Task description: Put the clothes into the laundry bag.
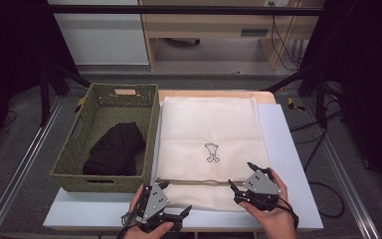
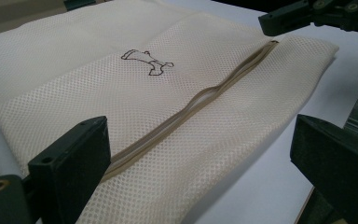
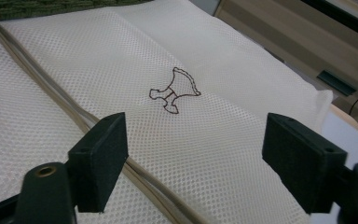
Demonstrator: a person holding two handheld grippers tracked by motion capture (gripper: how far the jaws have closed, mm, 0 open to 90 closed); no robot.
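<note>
A cream mesh laundry bag [image 1: 209, 124] lies flat on the white table [image 1: 288, 164], with a small outlined emblem [image 1: 212, 152] at its middle. A tan zipper [image 1: 194, 182] runs across the bag near the front edge. My left gripper [image 1: 176, 197] is open at the bag's front left corner, its jaws spread wide over the zipper [image 2: 191, 107] without touching it. My right gripper [image 1: 241, 174] is open at the zipper's right end and hovers over the mesh [image 3: 214, 140]. Between its jaws I see the emblem [image 3: 174, 89] and the zipper [image 3: 65, 112].
A green woven basket [image 1: 94, 180] stands left of the bag and touches its edge, with a black garment [image 1: 114, 149] inside. Beyond the table's far edge are a wooden desk [image 1: 204, 25] and cables [image 1: 288, 45] on the floor. Dark frame rails flank both sides.
</note>
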